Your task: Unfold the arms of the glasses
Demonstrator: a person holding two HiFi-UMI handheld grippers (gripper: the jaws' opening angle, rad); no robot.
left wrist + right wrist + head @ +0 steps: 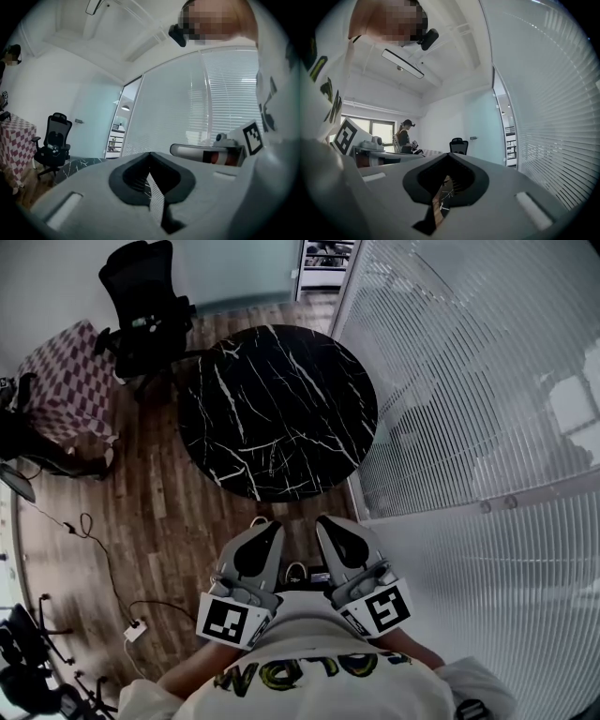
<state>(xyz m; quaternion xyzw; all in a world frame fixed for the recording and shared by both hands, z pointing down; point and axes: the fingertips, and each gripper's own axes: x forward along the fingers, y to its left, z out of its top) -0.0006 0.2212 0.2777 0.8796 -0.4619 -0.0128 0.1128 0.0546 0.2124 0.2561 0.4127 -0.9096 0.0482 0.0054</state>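
Glasses could not be made out in any view. Left gripper (271, 529) and right gripper (327, 523) were held side by side close to the person's chest, over the wood floor (159, 521), tips toward the round black table (277, 409) but short of its edge. Both pairs of jaws were pressed together, nothing between them.

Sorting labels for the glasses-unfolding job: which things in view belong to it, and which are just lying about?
Job: left gripper and right gripper, both shut and empty; black marble table, the likely worktop. No glasses show in any view.
Lying about: office chair, checked cloth, floor cable.
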